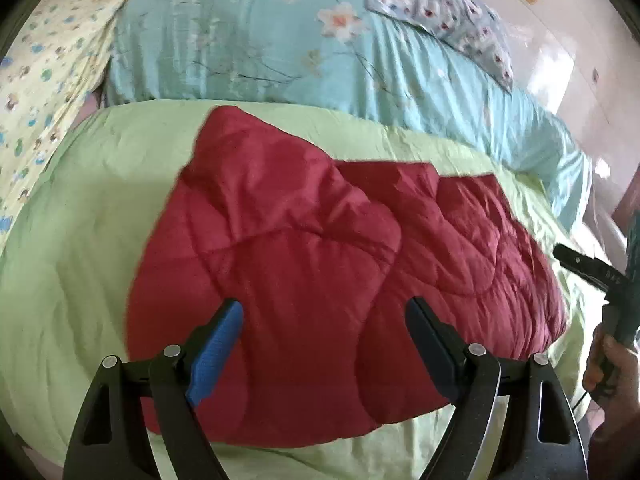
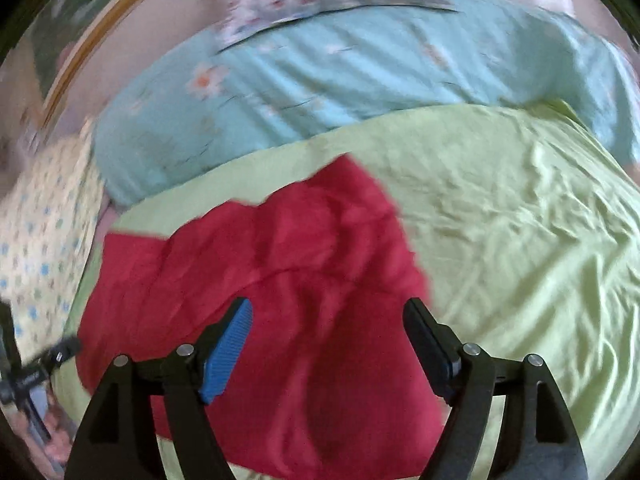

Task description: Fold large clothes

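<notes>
A dark red quilted garment [image 1: 320, 248] lies folded in a rough bundle on the light green bedcover [image 1: 80, 240]. My left gripper [image 1: 324, 332] hovers over the garment's near edge, jaws wide apart and empty. My right gripper [image 2: 326, 336] is above the garment's right part [image 2: 280, 280], also open and empty. The right gripper also shows at the right edge of the left wrist view [image 1: 592, 268], held by a hand. The left gripper shows blurred at the far left of the right wrist view [image 2: 36, 372]. The right wrist view is motion-blurred.
A pale blue floral duvet [image 1: 280, 40] lies rolled along the far side of the bed. A yellow patterned pillow [image 1: 44, 92] is at the left and a grey-blue patterned pillow [image 1: 444, 12] at the far right. Bare green bedcover [image 2: 520, 240] lies right of the garment.
</notes>
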`<state>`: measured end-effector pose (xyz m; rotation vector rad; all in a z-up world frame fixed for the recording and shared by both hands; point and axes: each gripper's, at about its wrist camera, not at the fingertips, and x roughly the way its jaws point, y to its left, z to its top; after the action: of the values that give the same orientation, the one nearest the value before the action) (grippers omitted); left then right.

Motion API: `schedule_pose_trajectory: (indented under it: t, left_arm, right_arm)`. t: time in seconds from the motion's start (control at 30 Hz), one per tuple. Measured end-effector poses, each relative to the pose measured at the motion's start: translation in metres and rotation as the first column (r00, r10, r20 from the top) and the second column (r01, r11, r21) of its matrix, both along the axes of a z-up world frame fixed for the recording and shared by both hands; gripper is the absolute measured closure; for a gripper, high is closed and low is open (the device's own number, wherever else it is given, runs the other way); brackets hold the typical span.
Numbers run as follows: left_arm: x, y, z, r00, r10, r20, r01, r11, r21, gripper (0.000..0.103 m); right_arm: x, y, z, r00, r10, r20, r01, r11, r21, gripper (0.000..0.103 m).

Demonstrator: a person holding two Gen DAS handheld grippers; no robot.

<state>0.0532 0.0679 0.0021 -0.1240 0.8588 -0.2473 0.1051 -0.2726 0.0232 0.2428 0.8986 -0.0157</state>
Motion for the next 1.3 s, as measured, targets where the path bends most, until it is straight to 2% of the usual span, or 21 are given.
schedule_pose_trajectory:
  t: [0.1, 0.2, 0.33, 0.4, 0.53, 0.67, 0.83, 1.07, 1.3]
  left_arm:
    - [0.002, -0.012, -0.008, 1.000, -0.013, -0.015, 0.014, 0.999, 0.036, 0.019]
    - [0.010, -0.021, -0.018, 1.000, -0.009, -0.029, 0.011, 0.997, 0.077, 0.019]
    - [0.033, -0.031, -0.032, 0.999, 0.011, -0.045, -0.003, 0.986, 0.164, 0.015]
    - [0.049, -0.033, -0.035, 0.998, 0.031, -0.062, -0.020, 0.984, 0.177, 0.014]
    - [0.082, -0.038, -0.034, 0.992, 0.091, -0.089, -0.070, 0.975, 0.212, 0.014]
    - [0.117, -0.046, -0.037, 0.977, 0.179, -0.112, -0.143, 0.952, 0.270, 0.014]
    - [0.158, -0.055, -0.043, 0.955, 0.258, -0.144, -0.201, 0.924, 0.324, 0.014]
    - [0.196, -0.040, -0.060, 0.918, 0.336, -0.209, -0.274, 0.921, 0.277, 0.014]
    - [0.199, -0.037, -0.063, 0.926, 0.312, -0.212, -0.248, 0.927, 0.281, 0.015]
  right_arm:
    - [0.009, 0.030, -0.011, 0.995, 0.095, -0.037, -0.095, 0.995, 0.015, 0.023]
    - [0.021, 0.058, -0.022, 0.981, 0.179, -0.072, -0.180, 0.984, -0.012, 0.023]
    - [0.049, 0.076, -0.046, 0.964, 0.216, -0.155, -0.230, 0.970, -0.083, 0.020]
    - [0.067, 0.071, -0.054, 0.962, 0.203, -0.183, -0.220, 0.972, -0.077, 0.015]
    - [0.094, 0.055, -0.062, 0.966, 0.158, -0.206, -0.177, 0.981, -0.078, 0.015]
    - [0.111, 0.041, -0.072, 0.968, 0.131, -0.214, -0.145, 0.988, -0.050, 0.015]
    - [0.115, 0.033, -0.083, 0.973, 0.094, -0.209, -0.108, 0.993, -0.058, 0.015]
    - [0.118, 0.026, -0.088, 0.973, 0.073, -0.217, -0.079, 0.997, -0.019, 0.015]
    - [0.116, 0.030, -0.087, 0.976, 0.065, -0.209, -0.072, 0.997, -0.028, 0.015]
